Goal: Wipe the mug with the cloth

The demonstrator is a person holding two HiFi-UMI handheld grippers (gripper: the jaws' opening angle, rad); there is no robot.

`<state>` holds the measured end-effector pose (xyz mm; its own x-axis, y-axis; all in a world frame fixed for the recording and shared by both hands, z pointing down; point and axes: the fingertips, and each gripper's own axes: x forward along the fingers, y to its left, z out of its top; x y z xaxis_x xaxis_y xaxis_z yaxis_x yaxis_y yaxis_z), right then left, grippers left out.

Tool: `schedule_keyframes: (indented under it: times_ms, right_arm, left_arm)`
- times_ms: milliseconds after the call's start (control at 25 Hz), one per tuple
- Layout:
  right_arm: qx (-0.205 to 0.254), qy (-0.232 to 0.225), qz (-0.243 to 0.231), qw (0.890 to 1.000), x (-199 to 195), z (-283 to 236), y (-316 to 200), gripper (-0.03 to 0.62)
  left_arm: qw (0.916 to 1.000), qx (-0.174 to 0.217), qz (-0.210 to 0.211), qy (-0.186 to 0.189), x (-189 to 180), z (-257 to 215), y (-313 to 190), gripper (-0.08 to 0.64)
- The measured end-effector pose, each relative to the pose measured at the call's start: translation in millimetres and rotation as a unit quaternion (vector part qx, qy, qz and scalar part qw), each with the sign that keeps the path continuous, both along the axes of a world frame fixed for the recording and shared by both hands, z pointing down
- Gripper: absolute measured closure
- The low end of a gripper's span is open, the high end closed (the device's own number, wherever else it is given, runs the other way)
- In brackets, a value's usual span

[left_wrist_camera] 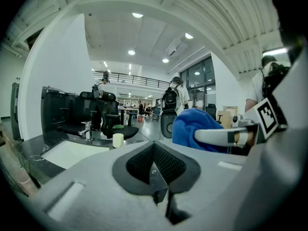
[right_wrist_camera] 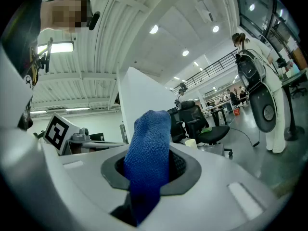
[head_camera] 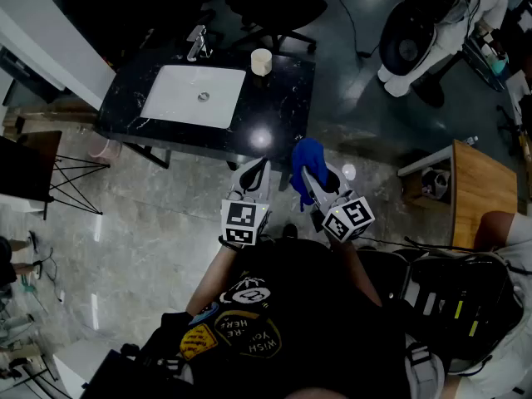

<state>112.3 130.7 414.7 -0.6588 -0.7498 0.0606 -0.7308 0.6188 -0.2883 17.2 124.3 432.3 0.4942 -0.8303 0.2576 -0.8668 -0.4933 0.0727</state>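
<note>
A cream mug stands at the far edge of the black counter, right of the sink; it also shows small and distant in both gripper views. Both grippers are held up in front of the counter, well short of the mug. My right gripper is shut on a blue cloth, which sticks up from between the jaws. The cloth shows to the right in the left gripper view. My left gripper is shut, with nothing between its pads.
A white sink with a faucet is set into the counter's left half. A black office chair stands behind the counter. A wooden table is at the right. A person in white stands far right.
</note>
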Motion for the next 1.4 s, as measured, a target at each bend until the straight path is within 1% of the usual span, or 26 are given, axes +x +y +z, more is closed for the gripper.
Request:
schedule_keyframes:
  times_ms: [160, 680, 760, 920, 1080, 1320, 1400]
  right_arm:
    - [-0.001, 0.001, -0.001, 1.000, -4, 5, 0, 0.502]
    - [-0.005, 0.008, -0.002, 1.000, -19, 12, 5, 0.502]
    - [-0.004, 0.009, 0.000, 1.000, -22, 12, 5, 0.502]
    - [-0.001, 0.012, 0.001, 1.000, -29, 10, 4, 0.502]
    - [0.003, 0.016, 0.001, 1.000, -37, 11, 3, 0.502]
    - [0.009, 0.024, -0.001, 1.000, -51, 14, 1, 0.502]
    - [0.010, 0.020, -0.001, 1.000, -56, 15, 1, 0.502]
  left_arm:
    - [0.9999, -0.004, -0.006, 0.011, -2, 1, 0, 0.555]
    - [0.9998, -0.017, -0.005, 0.007, -19, 10, 7, 0.555]
    - [0.9999, -0.016, -0.002, 0.004, -23, 12, 7, 0.555]
    - [0.9997, -0.016, -0.004, 0.015, -28, 9, 5, 0.555]
    - [0.9999, -0.011, 0.002, 0.004, -38, 12, 3, 0.555]
    - [0.9999, -0.014, 0.001, 0.009, -51, 15, 1, 0.555]
    - [0.9998, -0.013, 0.002, 0.011, -56, 17, 2, 0.555]
